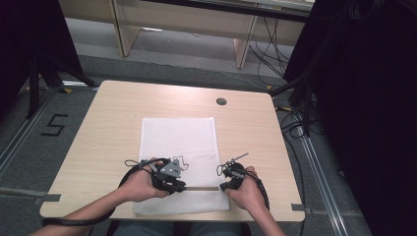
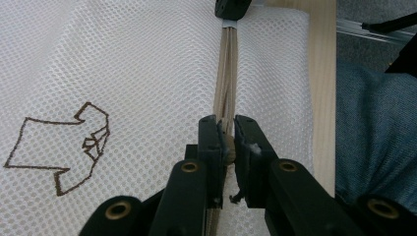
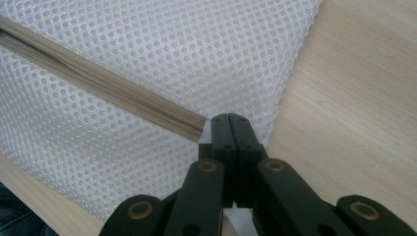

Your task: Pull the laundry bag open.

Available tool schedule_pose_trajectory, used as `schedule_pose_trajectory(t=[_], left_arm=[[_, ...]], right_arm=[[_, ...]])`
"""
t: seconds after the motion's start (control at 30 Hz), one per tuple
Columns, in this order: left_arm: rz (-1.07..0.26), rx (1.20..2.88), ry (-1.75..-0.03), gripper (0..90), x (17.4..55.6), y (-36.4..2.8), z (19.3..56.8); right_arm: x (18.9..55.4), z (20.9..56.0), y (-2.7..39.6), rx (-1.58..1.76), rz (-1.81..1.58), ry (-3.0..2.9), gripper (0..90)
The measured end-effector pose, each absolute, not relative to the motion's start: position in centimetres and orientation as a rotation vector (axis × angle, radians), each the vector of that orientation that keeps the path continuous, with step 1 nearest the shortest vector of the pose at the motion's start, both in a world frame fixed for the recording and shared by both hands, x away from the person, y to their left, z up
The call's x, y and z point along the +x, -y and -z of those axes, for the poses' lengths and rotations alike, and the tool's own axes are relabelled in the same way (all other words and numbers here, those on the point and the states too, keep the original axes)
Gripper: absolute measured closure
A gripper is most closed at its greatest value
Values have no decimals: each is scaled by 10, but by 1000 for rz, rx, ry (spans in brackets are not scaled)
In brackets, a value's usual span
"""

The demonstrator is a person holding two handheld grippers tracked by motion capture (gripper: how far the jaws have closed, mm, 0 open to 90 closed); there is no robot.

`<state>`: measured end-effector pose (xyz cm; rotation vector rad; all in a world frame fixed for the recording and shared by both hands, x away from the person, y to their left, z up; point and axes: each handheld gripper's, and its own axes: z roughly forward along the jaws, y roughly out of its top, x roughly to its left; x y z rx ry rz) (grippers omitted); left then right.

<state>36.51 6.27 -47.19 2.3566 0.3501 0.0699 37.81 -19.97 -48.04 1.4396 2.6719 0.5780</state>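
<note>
High view: white mesh bag (image 1: 178,147) lies flat on the table (image 1: 108,128), near the person's edge. A tan zipper (image 1: 202,188) runs across its near end, between the left gripper (image 1: 178,188) and the right gripper (image 1: 225,187). Each gripper sits at one end of that zipper. My guess is the bag is light, limp and likely to bunch if pulled from one point only, so holding both ends makes sense.

Left gripper view: mesh is open-weave, soft-looking, with a brown outline figure (image 2: 61,150) stitched or printed on it. Jaws are clamped on a small tan piece on the zipper line, probably the zipper pull (image 2: 228,147); the zipper (image 2: 226,78) stretches away to the other gripper (image 2: 232,7). The pull is small and could slip; a firm pinch seems needed.

Right gripper view: jaws are pressed fully together at the zipper's closed end (image 3: 194,125), apparently pinching the bag's mesh (image 3: 187,59) by its corner, beside bare table (image 3: 344,98). Thin fabric, so whether any lies between the pads is hard to confirm.
</note>
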Motion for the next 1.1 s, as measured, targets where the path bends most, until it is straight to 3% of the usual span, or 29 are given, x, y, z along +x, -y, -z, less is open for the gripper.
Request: schedule_pose_trajectory(t=[1.1], left_arm=[[-73, 2359, -363, 817, 365, -75, 470]], right_arm=[[378, 481, 199, 1457, -591, -2662, 900]])
